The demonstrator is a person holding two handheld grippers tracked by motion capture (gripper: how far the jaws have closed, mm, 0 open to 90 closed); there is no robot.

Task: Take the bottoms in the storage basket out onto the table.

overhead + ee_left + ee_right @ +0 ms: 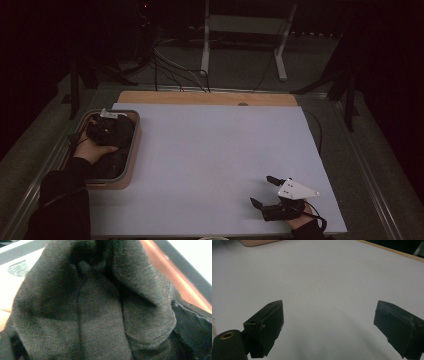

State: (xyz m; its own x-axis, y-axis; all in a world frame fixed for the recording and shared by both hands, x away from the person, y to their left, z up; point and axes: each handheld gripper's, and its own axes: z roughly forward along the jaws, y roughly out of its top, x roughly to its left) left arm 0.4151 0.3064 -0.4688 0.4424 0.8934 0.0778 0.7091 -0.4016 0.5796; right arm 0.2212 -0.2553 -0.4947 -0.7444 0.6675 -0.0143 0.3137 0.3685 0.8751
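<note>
1. The high view looks forward and down from above the person's side, taking in the whole white table top [220, 165] from well back.
2. The left gripper view sits pressed close against dark cloth [100, 315] inside the tray [134, 150] at 9 o'clock.
3. The right gripper view looks low across the table top [324, 272] from 5 o'clock toward 11 o'clock, sharing that surface with the high view.

dark cloth [100, 315]: folded, twill weave, fills most of the frame, a stitched hem curves at lower right | tray rim [180, 282]: copper-brown band beside a dark grey strip, runs diagonally along upper right | white surface [10, 285]: seen at left edge, bears a grey speckled patch [17, 268] | jaws: hidden by cloth
</note>
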